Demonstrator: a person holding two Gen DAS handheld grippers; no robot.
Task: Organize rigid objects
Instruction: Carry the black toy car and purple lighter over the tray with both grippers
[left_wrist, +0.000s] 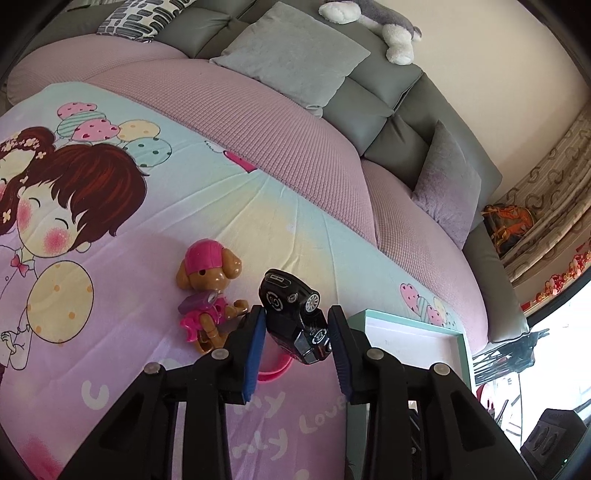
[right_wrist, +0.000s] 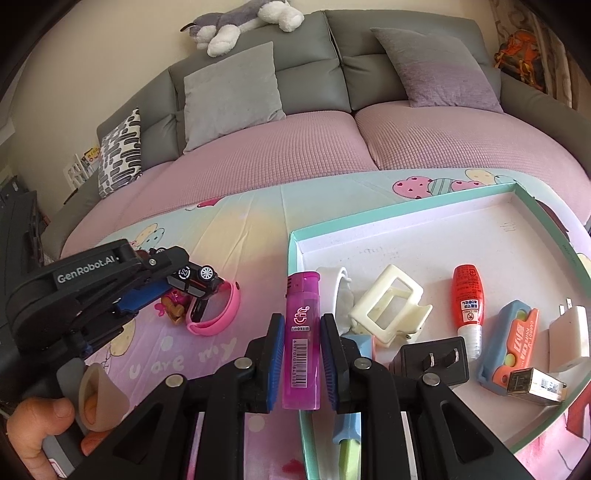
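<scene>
My left gripper (left_wrist: 297, 319) is shut on a black toy car (left_wrist: 295, 314), tilted and lifted above the blanket; it shows in the right wrist view too (right_wrist: 194, 280). A brown toy dog (left_wrist: 207, 291) in pink lies just left of it. A pink wristband (right_wrist: 218, 306) lies under the car. My right gripper (right_wrist: 299, 325) is shut on a purple lighter (right_wrist: 301, 339), held over the near left edge of the teal-rimmed box (right_wrist: 406, 216).
The box holds a cream clip (right_wrist: 389, 306), a red glue bottle (right_wrist: 467, 302), a black plug (right_wrist: 430, 360), a blue-orange case (right_wrist: 508, 343), a white charger (right_wrist: 569, 332) and a small USB adapter (right_wrist: 535, 384). A grey sofa with cushions (right_wrist: 229, 92) stands behind.
</scene>
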